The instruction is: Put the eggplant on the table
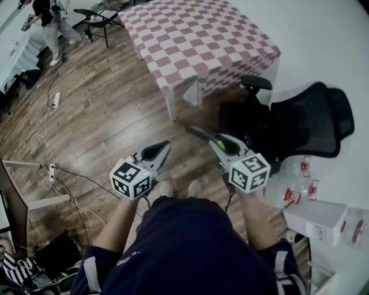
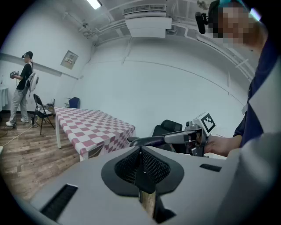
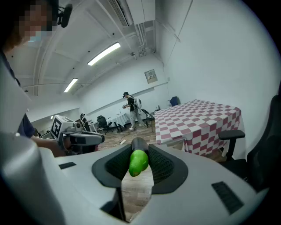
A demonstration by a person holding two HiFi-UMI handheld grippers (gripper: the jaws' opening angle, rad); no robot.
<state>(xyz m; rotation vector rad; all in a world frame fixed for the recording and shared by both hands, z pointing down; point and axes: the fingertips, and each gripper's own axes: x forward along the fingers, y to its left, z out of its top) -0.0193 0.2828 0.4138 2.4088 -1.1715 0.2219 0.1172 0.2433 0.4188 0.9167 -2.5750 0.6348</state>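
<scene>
Both grippers are held out level with each other in front of the person. The left gripper has its jaws pressed together with nothing between them. The right gripper is clamped on the eggplant, a dark fruit with a bright green stem end facing the camera; its dark tip pokes out past the jaws. It is held in the air above the wooden floor, well short of the table.

Each gripper carries a cube printed with black and white square markers. Below them are the person's dark shorts, with pale lettering too small to read, and two light shoes.

To the right, a white box lies closed beside clear plastic containers with red fittings; their contents cannot be made out. Just beyond stands a black office chair.

Farther on is the table, covered in a red and white checked cloth, its top bare. A black folding chair and another person are at the far end. A framed notice hangs on the wall, unreadable.
</scene>
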